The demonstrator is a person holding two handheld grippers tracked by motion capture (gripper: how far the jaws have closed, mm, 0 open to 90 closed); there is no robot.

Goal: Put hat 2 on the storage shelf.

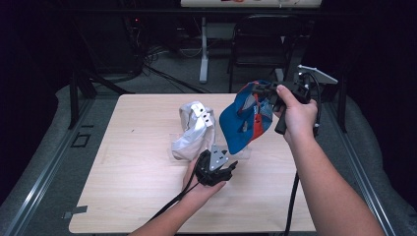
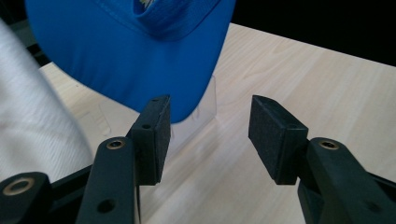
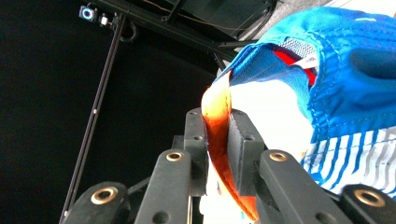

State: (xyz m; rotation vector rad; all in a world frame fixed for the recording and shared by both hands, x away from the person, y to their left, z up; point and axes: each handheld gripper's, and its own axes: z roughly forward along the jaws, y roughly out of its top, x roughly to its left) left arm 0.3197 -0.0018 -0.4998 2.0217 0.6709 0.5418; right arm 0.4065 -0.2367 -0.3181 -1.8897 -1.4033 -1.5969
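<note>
Caps on my screen count two: one blue cap (image 1: 244,119) clamped by my right gripper (image 1: 269,92) above the table (image 1: 137,187), one white cap (image 1: 192,132) lying there, left gripper (image 1: 223,173) spread empty.

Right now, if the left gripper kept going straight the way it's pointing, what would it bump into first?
Probably the blue cap's brim, hanging just ahead of the open left gripper, near its left pad; a clear plastic stand sits behind it. Depth is hard to judge.
</note>
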